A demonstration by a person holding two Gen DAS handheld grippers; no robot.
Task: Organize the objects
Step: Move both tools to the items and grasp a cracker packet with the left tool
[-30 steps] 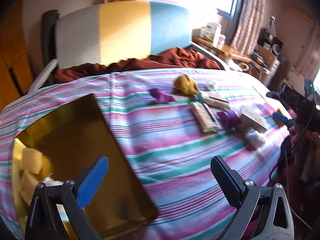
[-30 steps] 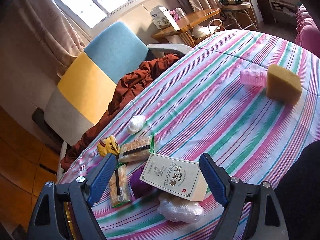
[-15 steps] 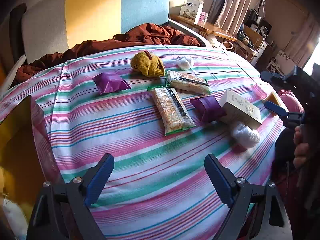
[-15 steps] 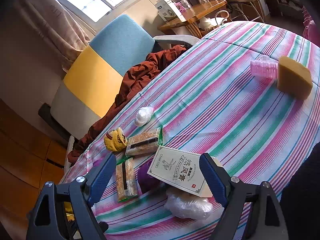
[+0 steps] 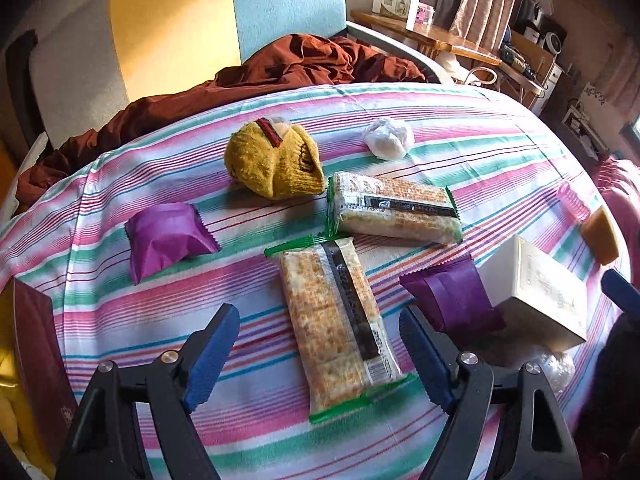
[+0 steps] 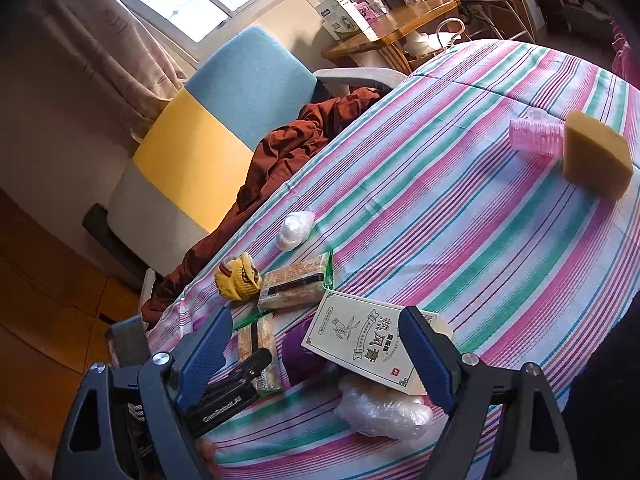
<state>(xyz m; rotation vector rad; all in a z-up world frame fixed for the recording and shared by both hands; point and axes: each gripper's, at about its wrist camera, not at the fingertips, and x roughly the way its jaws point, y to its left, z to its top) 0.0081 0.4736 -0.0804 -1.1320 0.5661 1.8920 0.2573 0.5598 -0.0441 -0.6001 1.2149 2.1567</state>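
Note:
On the striped tablecloth lie two cracker packs, one near and one farther, a yellow knit sock ball, two purple pouches, a white cream box and white plastic-wrapped lumps. My left gripper is open, its jaws on either side of the near cracker pack, low over it. My right gripper is open above the cream box and a plastic-wrapped lump. The left gripper's body shows there.
A gold-lined box stands at the left edge. A pink ribbed roller and a tan sponge block lie at the far right. A brown blanket lies on the colour-block chair behind the table.
My left gripper has swung right from the gold-lined box and moved down toward the near cracker pack. My right gripper has held nearly still over the cream box.

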